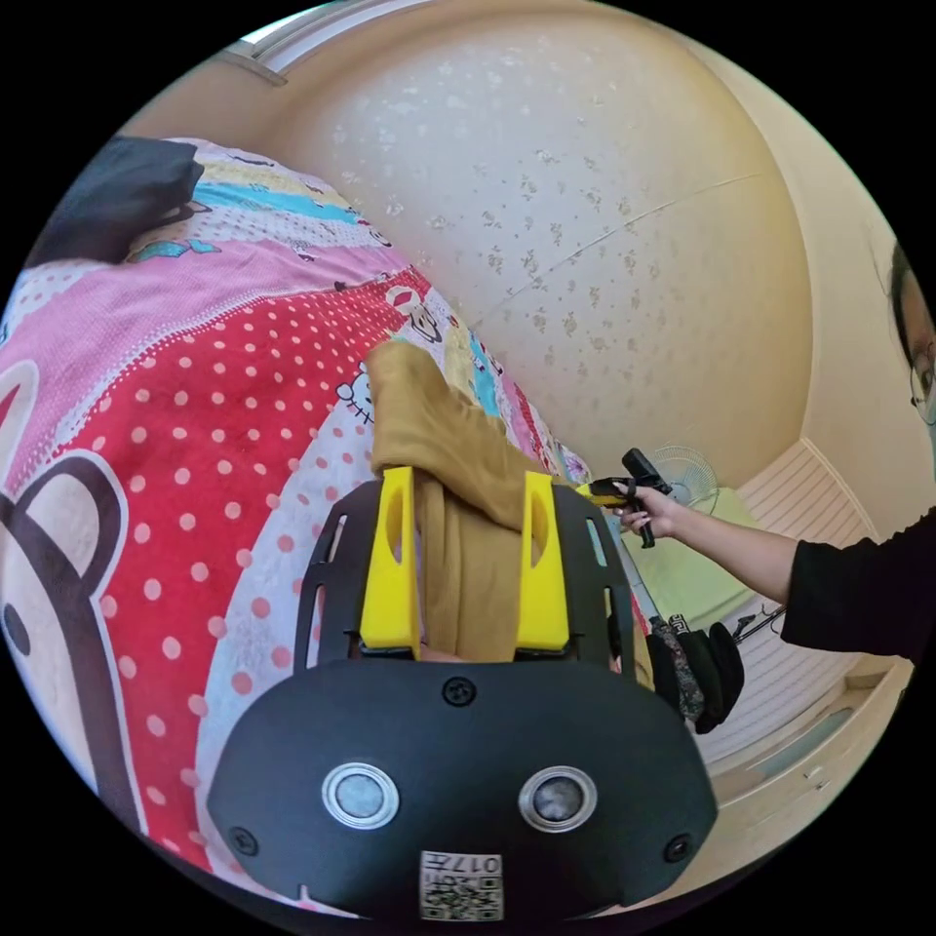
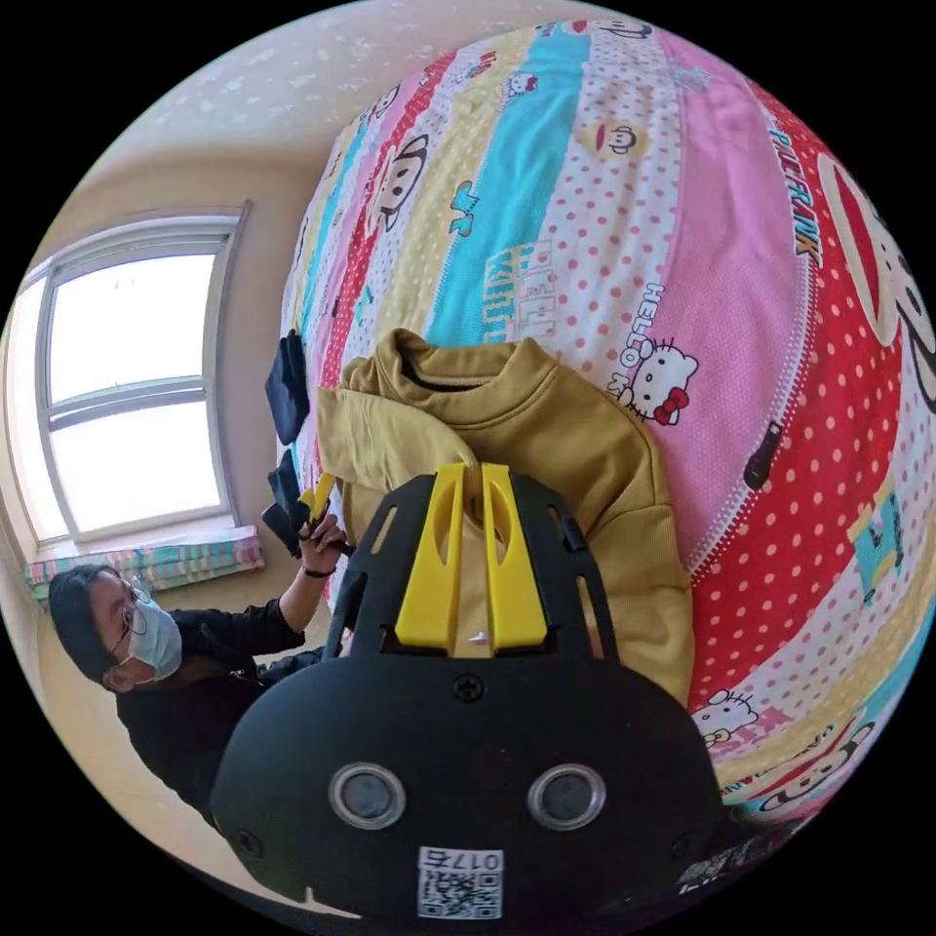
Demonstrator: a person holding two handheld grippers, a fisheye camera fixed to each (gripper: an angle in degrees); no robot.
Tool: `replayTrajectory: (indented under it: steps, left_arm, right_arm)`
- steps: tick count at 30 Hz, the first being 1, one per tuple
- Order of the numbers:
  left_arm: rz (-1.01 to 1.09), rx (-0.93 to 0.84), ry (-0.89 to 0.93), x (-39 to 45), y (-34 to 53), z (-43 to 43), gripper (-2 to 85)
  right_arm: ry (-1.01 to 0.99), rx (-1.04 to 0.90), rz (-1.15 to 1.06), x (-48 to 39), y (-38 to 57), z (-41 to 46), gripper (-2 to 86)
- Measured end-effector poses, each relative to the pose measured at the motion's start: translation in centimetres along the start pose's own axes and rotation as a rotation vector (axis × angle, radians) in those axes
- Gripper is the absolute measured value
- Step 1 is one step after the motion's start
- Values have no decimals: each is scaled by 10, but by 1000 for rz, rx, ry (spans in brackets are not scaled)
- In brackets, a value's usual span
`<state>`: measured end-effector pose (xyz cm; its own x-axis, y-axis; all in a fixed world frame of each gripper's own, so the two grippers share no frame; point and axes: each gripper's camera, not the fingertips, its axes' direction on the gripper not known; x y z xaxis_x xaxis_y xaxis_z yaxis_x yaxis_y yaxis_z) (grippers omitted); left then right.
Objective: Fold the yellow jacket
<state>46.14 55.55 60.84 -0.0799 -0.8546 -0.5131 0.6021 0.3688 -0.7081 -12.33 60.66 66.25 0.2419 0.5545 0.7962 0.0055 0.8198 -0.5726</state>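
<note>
L gripper (image 1: 466, 487): yellow jaws spread wide, a hanging strip of the yellow jacket (image 2: 546, 439) between them, fabric not pressed by both. R gripper (image 2: 473, 478): jaws nearly together, pinching a jacket fold at the tips. Jacket is soft knit w/ ribbed collar, lying on the cartoon-print polka-dot bedspread (image 2: 741, 292). Beyond: dark clothes (image 2: 289, 385) at the bed edge, a person's hand (image 1: 651, 509), window (image 2: 132, 380), speckled wall (image 1: 604, 224).
</note>
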Motion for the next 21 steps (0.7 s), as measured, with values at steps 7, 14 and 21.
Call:
replayTrajectory:
  steps: [7, 14, 21]
  left_arm:
    - [7, 25, 66, 5, -2, 2, 155]
    - [22, -65, 15, 19, -13, 26, 155]
    - [6, -67, 13, 23, -12, 39, 135]
  right_arm:
    - [-338, 317, -25, 7, 31, -10, 100]
    - [160, 387, -156, -69, 103, -28, 115]
    - [123, 329, -154, -100, 119, 5, 119]
